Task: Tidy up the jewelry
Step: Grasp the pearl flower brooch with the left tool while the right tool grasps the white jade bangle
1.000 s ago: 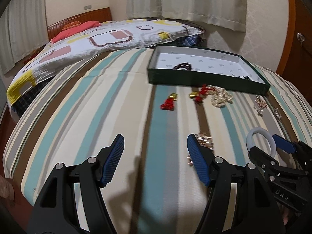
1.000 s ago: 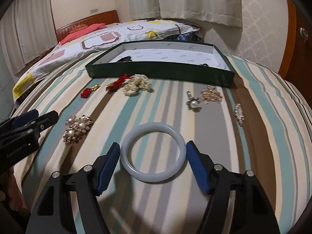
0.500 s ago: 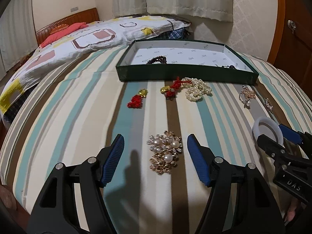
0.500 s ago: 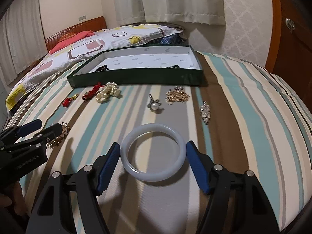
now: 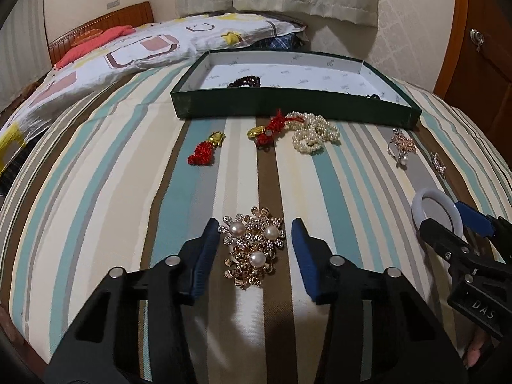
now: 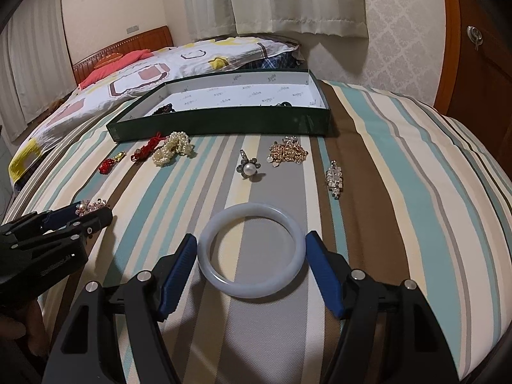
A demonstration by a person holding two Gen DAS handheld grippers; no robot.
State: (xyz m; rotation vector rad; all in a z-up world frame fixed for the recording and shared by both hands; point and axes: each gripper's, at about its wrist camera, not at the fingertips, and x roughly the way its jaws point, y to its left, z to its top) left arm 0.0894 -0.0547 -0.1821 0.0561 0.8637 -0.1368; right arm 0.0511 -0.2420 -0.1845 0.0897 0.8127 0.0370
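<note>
- My left claw [image 5: 254, 240] is closing around the gold pearl brooch [image 5: 252, 249]; its pads flank the brooch without pressing it yet.
- My right claw [image 6: 251, 256] stands spread, the white bangle [image 6: 251, 252] lying flat between its pads on the striped bed [image 6: 400, 192].
- Only the right view shows the pearl ring [image 6: 249, 169] and crystal piece [image 6: 334, 179] clearly; there the left claw hides most of the brooch.
- Beyond: pearl strand [image 5: 315, 132], red knot charms [image 5: 203, 152], green box [image 5: 288, 107].
</note>
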